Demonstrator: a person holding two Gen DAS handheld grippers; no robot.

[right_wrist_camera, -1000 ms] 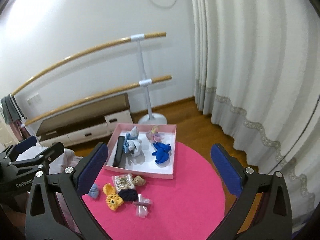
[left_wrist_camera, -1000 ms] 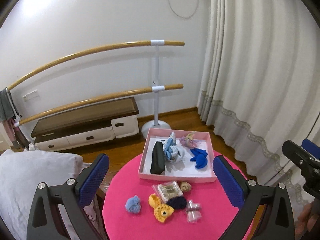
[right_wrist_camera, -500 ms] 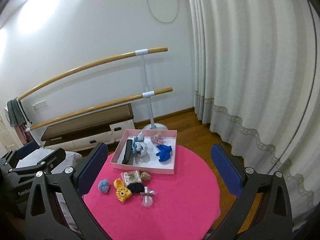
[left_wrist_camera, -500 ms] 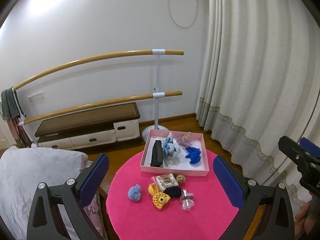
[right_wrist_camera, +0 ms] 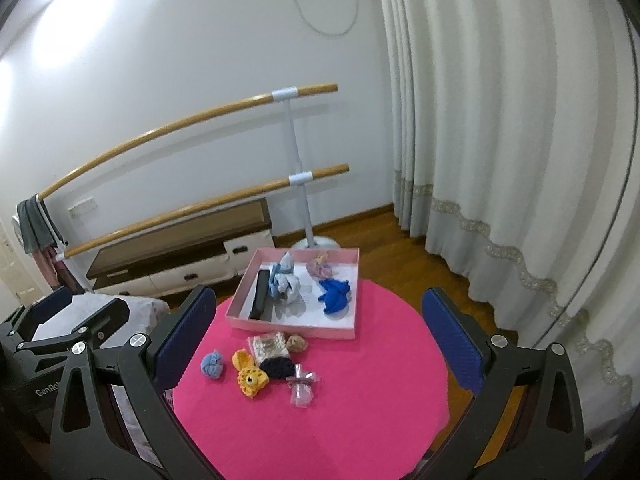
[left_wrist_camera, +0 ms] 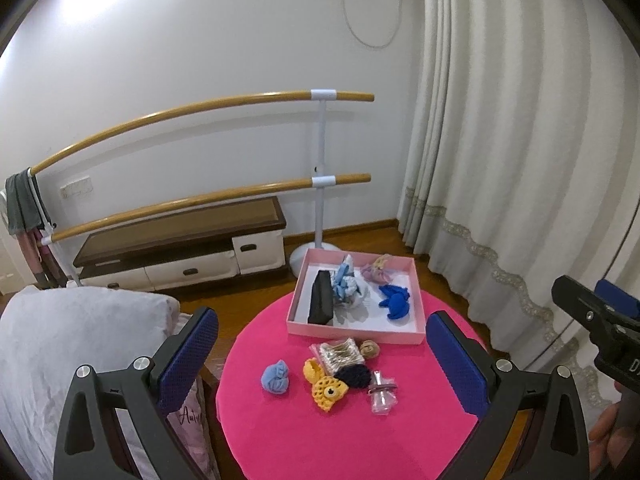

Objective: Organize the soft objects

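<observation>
A: Wide view here: a round pink table (left_wrist_camera: 348,432) with a pink tray (left_wrist_camera: 362,334) at its far edge. Both grippers hang high above the table, well apart from everything.

B: And both spread wide. The left gripper (left_wrist_camera: 322,364) has nothing between its blue pads, nor does the right gripper (right_wrist_camera: 318,340).

A: The tray already holds a black pouch (left_wrist_camera: 321,298), a pale blue-and-white bundle (left_wrist_camera: 349,286), a pinkish scrunchie (left_wrist_camera: 378,273) and a blue cloth (left_wrist_camera: 396,302).

B: So the work left is the loose cluster just in front of the tray: a light blue ball (left_wrist_camera: 275,376), a yellow crochet fish (left_wrist_camera: 328,393), a dark knit piece (left_wrist_camera: 355,376), a clear packet (left_wrist_camera: 339,354), a small tan piece (left_wrist_camera: 369,349) and a clear wrapped bit (left_wrist_camera: 382,394).

A: My pick is the blue ball first. It sits apart from the pile, a clean target.

B: Agreed. Come straight down, pads either side, pinch through the middle; soft things squash, so close fully. I'd leave the touching pieces until later, or two may lift together.
</observation>
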